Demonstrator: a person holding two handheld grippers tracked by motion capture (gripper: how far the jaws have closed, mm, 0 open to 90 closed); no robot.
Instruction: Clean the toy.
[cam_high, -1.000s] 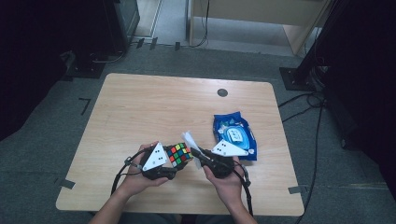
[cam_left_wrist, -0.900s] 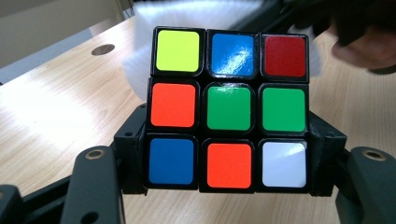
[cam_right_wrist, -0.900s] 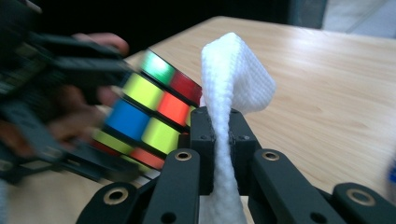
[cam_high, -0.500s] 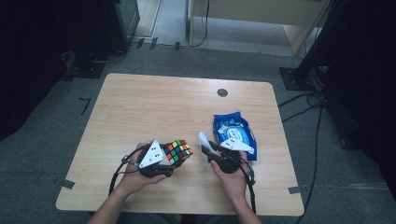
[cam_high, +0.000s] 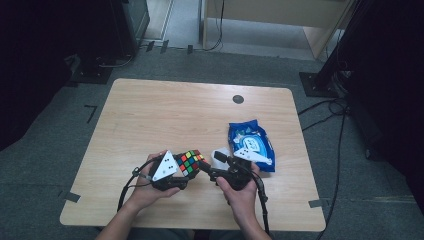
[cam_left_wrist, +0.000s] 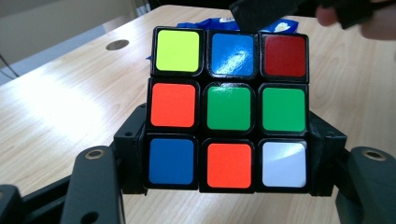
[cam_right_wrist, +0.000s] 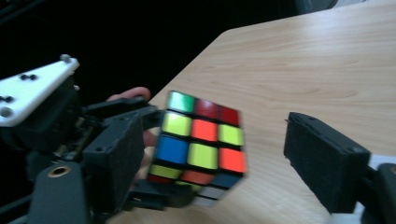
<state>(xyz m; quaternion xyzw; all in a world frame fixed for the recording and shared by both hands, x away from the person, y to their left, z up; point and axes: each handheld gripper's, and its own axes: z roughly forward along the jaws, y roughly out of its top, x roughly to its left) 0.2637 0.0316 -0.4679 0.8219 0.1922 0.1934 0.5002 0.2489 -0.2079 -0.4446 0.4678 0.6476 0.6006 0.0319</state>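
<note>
Here we are clamping the cube (cam_left_wrist: 228, 112) in the left gripper (cam_high: 186, 170), while the right gripper (cam_high: 212, 167), previously apart, is closing in, jaws open, to twist it.

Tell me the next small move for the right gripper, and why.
Probably ease the right gripper forward so its open jaws straddle the Rubik's cube's near layer, then close. The left gripper clamps the cube off the table, and in the right gripper view the cube sits between the right gripper's spread jaws, ungripped.

left black two-jaw gripper (cam_high: 192, 165): white three-cornered plate with black dots, lower centre | right black two-jaw gripper (cam_high: 209, 165): same white plate | black cables loop back from both | brass-ringed holes in jaw arms | forearms bare, sleeveless
</note>
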